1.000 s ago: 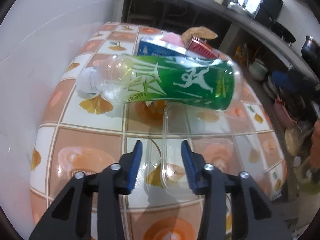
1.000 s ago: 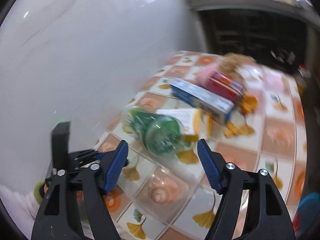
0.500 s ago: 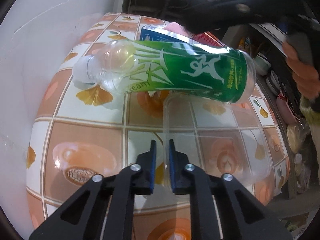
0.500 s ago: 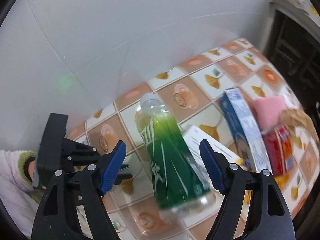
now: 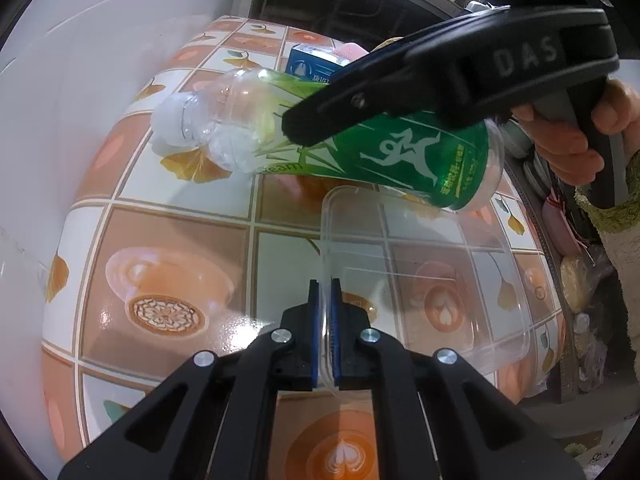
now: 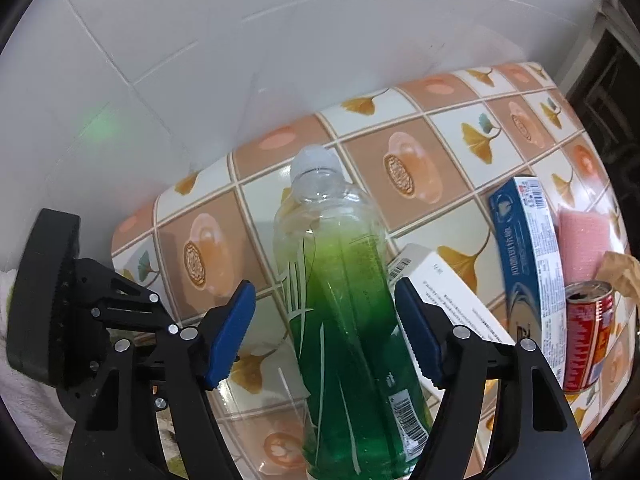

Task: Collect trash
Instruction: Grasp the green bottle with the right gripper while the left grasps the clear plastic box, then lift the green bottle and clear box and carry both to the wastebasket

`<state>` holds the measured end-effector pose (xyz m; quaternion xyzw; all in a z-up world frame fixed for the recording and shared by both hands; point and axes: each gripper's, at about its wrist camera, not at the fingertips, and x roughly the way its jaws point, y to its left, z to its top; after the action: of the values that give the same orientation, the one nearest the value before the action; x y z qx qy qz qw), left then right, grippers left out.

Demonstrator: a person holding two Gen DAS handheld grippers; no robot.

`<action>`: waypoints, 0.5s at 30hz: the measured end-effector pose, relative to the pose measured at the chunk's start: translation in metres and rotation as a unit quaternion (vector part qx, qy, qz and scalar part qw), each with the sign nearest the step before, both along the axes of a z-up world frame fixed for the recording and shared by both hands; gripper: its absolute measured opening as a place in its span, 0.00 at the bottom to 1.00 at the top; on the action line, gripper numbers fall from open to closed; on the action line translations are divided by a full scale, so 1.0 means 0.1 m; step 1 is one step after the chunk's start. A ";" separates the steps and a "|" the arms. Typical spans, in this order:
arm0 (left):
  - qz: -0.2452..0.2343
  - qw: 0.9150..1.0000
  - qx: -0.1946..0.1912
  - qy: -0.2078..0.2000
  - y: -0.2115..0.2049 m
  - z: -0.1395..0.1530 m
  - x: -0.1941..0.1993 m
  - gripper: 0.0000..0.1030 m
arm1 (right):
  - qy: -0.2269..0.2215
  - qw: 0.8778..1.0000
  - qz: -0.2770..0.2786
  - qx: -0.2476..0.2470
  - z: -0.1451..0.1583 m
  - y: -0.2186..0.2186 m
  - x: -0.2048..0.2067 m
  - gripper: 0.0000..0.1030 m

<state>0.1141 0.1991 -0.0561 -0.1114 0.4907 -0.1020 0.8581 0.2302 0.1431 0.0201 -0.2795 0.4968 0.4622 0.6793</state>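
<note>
Two grippers are working over the tiled tabletop point(image 5: 168, 240) at once. Nearest the left wrist camera, the left gripper point(image 5: 325, 332) is clenching the thin rim of a clear plastic container point(image 5: 424, 264), its blue pads pressed against the wall from both sides; the container is sitting on the tabletop with its far corner just under the bottle. Beyond it, a green-labelled plastic bottle point(image 5: 360, 144) is lying on its side, its white cap pointing toward the white wall. The right gripper point(image 6: 326, 328) is reaching down over the bottle, its jaws straddling the bottle's body; they have just been closing a little, and the right-hand pad is sitting right at the bottle's side while the left-hand pad is standing clear of it, so the bottle is not clamped. A hand point(image 5: 576, 132) in a fuzzy sleeve is holding that gripper's handle. Just beside the bottle, a white carton point(image 6: 452, 292) is lying flat. Farther along, a blue box point(image 6: 524, 248) is standing on edge, with a pink sponge point(image 6: 580, 236) and a red can point(image 6: 588, 332) close behind it.
</note>
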 end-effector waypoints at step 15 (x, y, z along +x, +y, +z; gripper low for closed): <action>0.005 1.000 -0.010 0.002 0.03 -0.01 -0.01 0.05 | 0.009 1.000 -0.019 -0.020 -0.18 0.08 0.05 0.61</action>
<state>0.1130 0.2022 -0.0575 -0.1229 0.4906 -0.1024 0.8566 0.2356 0.1513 0.0025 -0.2791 0.5170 0.4418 0.6780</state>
